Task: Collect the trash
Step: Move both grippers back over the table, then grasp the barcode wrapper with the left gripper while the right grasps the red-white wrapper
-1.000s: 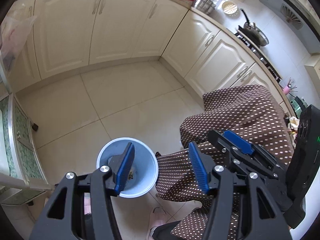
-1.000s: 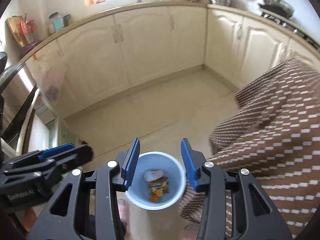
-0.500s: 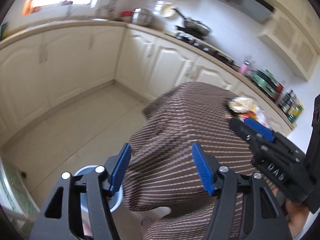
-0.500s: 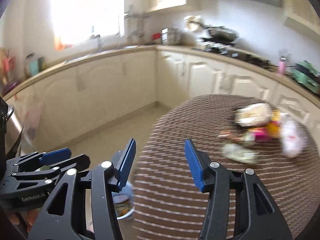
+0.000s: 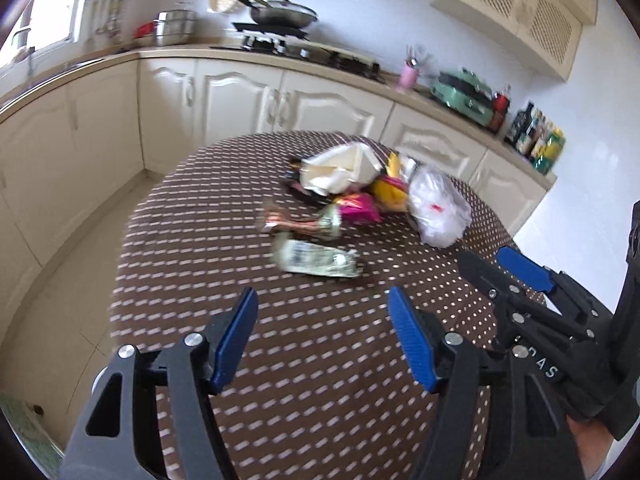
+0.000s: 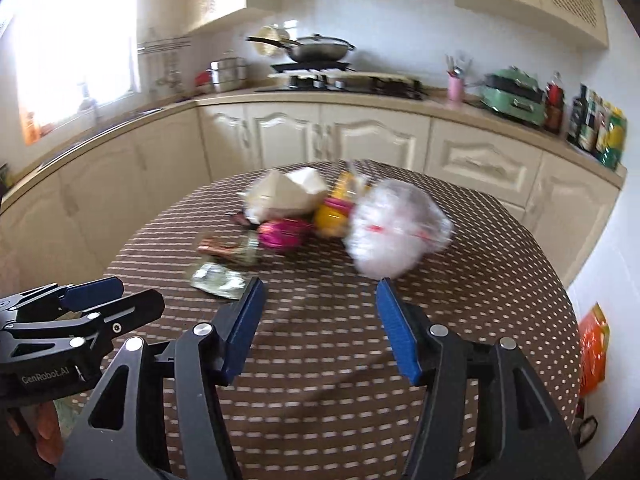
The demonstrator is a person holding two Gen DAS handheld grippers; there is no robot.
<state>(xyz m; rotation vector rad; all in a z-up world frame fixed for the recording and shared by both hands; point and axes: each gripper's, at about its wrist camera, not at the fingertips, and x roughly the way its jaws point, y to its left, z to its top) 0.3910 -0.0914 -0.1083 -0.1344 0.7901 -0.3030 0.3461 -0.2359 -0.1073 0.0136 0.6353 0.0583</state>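
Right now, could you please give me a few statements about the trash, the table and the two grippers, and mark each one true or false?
1. The left gripper holds a wrapper. False: its jaws are open with nothing between them.
2. The trash lies on a brown dotted tablecloth. True.
3. The clear bag lies on the floor. False: it lies on the table beside the yellow wrapper.
4. The right gripper is open and empty. True.
5. A pan sits on the stove. True.
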